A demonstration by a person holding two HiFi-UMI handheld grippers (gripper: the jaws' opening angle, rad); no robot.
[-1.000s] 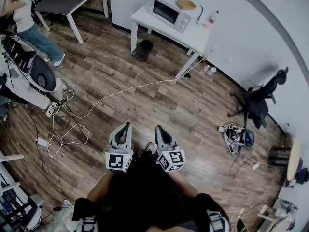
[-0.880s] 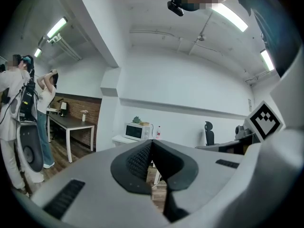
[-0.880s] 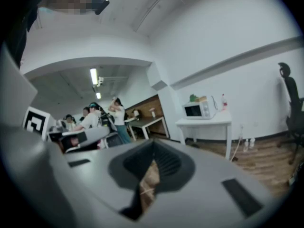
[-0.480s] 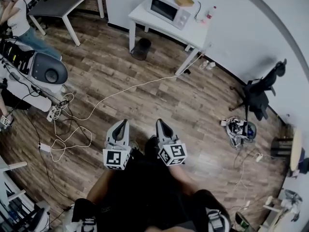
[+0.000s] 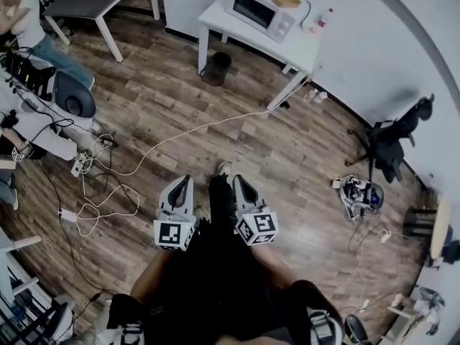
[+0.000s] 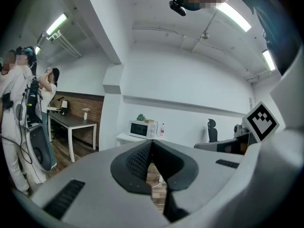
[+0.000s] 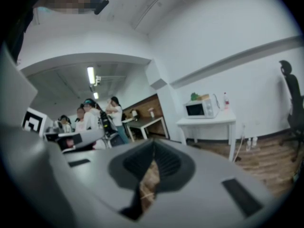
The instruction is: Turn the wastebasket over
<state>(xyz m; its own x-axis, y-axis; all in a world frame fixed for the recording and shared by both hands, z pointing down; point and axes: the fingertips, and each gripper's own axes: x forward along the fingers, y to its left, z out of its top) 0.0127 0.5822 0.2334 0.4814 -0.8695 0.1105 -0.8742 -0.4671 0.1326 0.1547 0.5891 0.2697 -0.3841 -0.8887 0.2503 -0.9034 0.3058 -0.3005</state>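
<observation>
Nearest, side by side: left gripper [image 5: 185, 183] and right gripper [image 5: 239, 181], jaws of each pressed together on nothing, as confirmed in both gripper views. Well beyond, in head view only: dark wastebasket [image 5: 216, 68], upright, mouth up, contents not discernible, on wood-plank floor [image 5: 273, 149] beside a leg of white table [image 5: 303, 47]. On that table: microwave [image 5: 260, 11]; across the floor: white cable [image 5: 187, 131].

A small, dark, round wastebasket [image 5: 216, 68] stands far across the room on the brown wood-plank floor [image 5: 180, 113]. It appears upright, with its open mouth facing up. It sits just beside the front left leg of a white counter [image 5: 302, 45], partly under its edge.
</observation>
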